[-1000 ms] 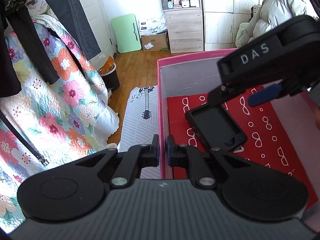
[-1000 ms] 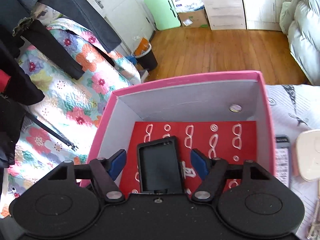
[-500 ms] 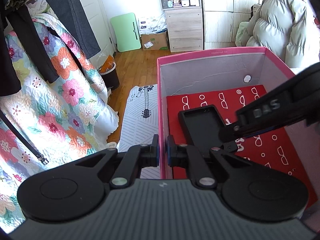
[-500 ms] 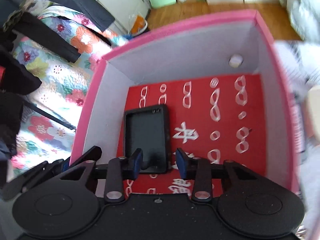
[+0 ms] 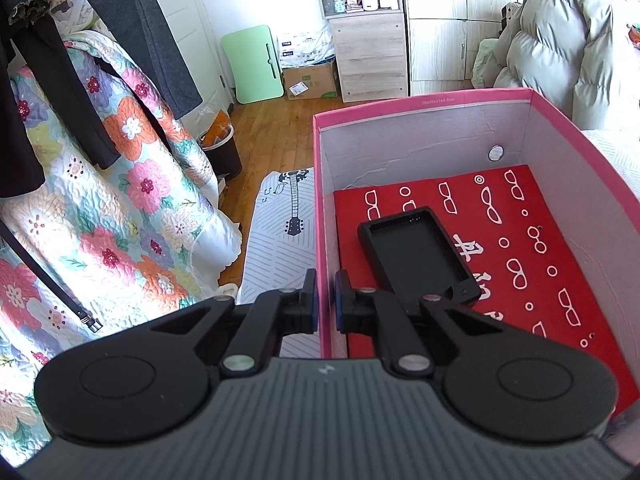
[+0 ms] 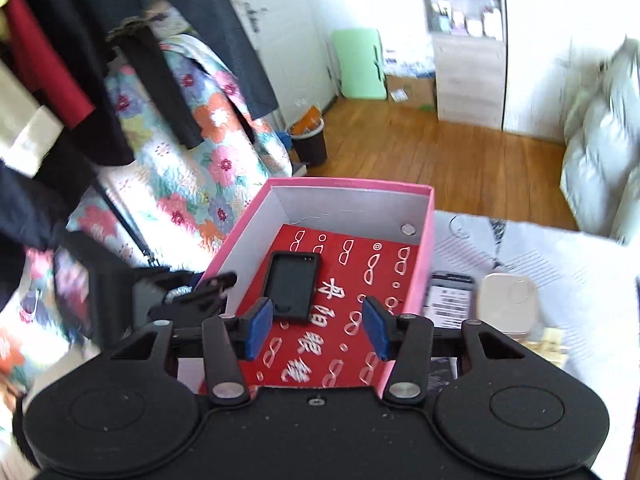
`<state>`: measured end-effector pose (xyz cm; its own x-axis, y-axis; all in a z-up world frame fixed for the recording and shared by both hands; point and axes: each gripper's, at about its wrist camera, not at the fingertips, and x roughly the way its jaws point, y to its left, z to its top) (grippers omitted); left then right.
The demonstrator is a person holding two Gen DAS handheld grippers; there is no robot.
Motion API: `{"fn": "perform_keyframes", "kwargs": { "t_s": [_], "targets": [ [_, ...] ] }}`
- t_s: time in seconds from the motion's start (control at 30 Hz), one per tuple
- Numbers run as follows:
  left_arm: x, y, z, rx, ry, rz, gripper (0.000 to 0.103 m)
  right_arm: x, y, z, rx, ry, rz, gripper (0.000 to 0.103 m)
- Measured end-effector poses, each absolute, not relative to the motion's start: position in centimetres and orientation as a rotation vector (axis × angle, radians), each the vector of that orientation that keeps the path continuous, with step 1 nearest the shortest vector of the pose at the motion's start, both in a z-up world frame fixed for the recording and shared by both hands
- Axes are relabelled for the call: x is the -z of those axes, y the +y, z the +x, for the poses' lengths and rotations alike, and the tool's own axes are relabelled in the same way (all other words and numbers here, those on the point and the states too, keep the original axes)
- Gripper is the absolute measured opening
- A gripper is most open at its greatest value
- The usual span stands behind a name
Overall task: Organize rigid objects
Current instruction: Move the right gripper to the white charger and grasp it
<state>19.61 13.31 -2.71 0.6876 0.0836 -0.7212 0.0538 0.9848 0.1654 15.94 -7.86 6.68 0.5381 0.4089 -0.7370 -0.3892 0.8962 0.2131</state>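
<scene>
A pink box [image 5: 424,101] with a red glasses-print lining stands on the bed; it also shows in the right wrist view [image 6: 428,240]. A black phone case [image 5: 418,258] lies flat inside it, near the left wall, also seen from the right wrist [image 6: 292,285]. My left gripper [image 5: 326,300] is shut on the box's left wall. My right gripper [image 6: 318,330] is open and empty, raised above the box's near end. A dark phone [image 6: 450,300] and a beige case [image 6: 506,300] lie on the bed right of the box.
A floral quilt [image 5: 100,220] and dark hanging clothes [image 5: 52,60] are on the left. A bin [image 6: 308,142] stands on the wood floor beyond. A puffy jacket [image 5: 560,52] sits at the back right. Wooden clips [image 6: 554,344] lie at the right.
My right gripper let go of the black phone case inside the box, opened, and lifted up and back out of the box. The left gripper kept its hold on the box wall.
</scene>
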Motion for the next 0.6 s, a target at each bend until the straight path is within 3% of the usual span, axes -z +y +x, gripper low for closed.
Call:
{"fn": "perform_keyframes", "kwargs": {
  "t_s": [0.3,0.6],
  "targets": [
    [2.6,13.4,19.7,-0.020,0.814,0.189,0.007,-6.6,-11.5,10.8,-0.380,0.849,-0.066,0.056],
    [2.6,13.3,19.6,-0.021,0.813,0.194,0.007,-2.4,-13.5,9.9,-0.336,0.929,-0.082,0.056]
  ]
}}
